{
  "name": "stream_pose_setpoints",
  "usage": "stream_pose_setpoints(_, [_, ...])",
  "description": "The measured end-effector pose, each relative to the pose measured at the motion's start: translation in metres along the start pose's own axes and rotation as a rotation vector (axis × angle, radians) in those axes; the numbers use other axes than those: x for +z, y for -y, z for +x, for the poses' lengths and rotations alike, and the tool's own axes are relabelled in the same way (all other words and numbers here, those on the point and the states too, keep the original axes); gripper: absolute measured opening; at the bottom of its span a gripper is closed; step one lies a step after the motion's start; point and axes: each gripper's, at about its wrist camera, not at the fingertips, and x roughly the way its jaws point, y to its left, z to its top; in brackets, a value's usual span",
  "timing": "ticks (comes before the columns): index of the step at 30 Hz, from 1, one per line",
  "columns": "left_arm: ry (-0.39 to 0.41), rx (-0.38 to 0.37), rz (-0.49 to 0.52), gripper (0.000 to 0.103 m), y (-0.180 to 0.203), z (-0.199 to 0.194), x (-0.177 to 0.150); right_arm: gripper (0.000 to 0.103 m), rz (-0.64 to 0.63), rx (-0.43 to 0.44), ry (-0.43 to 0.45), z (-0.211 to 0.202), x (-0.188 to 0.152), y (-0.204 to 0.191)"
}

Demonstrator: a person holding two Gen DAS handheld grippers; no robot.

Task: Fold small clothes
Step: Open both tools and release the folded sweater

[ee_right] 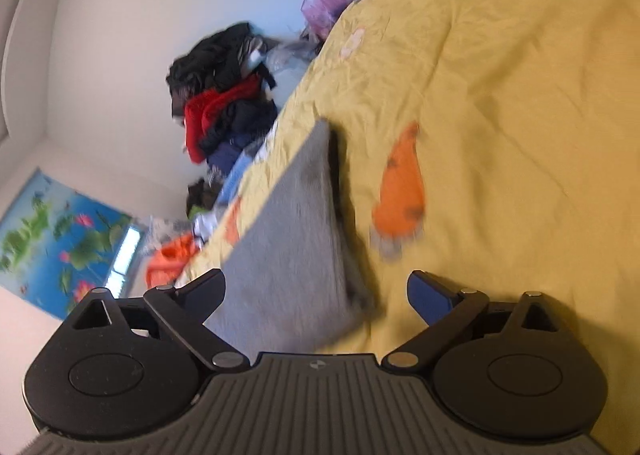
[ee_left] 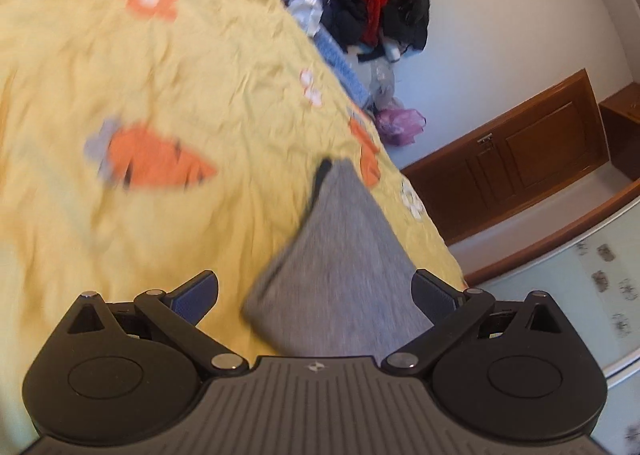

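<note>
A folded grey garment [ee_right: 296,239] is seen lying on the yellow carrot-print bedspread [ee_right: 500,115], ahead of and between the right gripper's [ee_right: 316,295] widely spread fingers [ee_right: 430,295], untouched by either.

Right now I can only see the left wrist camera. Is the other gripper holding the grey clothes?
Observer: No. The right gripper is open. The grey garment lies loose on the yellow bedspread in front of it, and neither pad presses on it.
Operator: Is there something fun on the wall over there?
Observer: Yes, a blue poster with pink flowers and green leaves hangs low on the wall, at the left of that view.
</note>
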Motion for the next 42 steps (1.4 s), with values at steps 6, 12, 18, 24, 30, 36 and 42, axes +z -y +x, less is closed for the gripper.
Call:
stream_pose_setpoints(6, [-0.059, -0.023, -0.068, 0.103, -0.01, 0.019, -0.027, 0.1, -0.006, 0.006, -0.049, 0.014, -0.015, -0.017])
stream_pose_setpoints(12, [-0.002, -0.027, -0.036, 0.103, 0.011, 0.051, -0.028, 0.101, 0.072, 0.041, -0.05, 0.054, -0.004, -0.028])
stream_pose_setpoints(18, [0.087, 0.02, 0.017, 0.103, 0.023, 0.064, -0.032, 0.09, 0.015, -0.042, 0.033, 0.082, -0.006, -0.043])
stream_pose_setpoints(24, [0.09, 0.017, 0.018, 0.103, 0.022, 0.061, -0.035, 0.07, 0.042, -0.094, 0.022, 0.073, -0.018, -0.039])
stream_pose_setpoints(30, [0.098, 0.011, 0.083, 0.103, 0.022, 0.062, -0.039, 0.081, 0.023, -0.221, 0.143, 0.031, -0.018, -0.031])
stream_pose_setpoints(36, [0.184, 0.032, 0.263, 0.103, 0.031, 0.062, -0.064, 0.101, 0.003, -0.219, 0.146, 0.053, -0.02, -0.04])
stream_pose_setpoints(42, [0.145, 0.037, 0.205, 0.1, 0.03, 0.061, -0.055, 0.089, -0.022, -0.173, 0.118, 0.084, -0.022, -0.053])
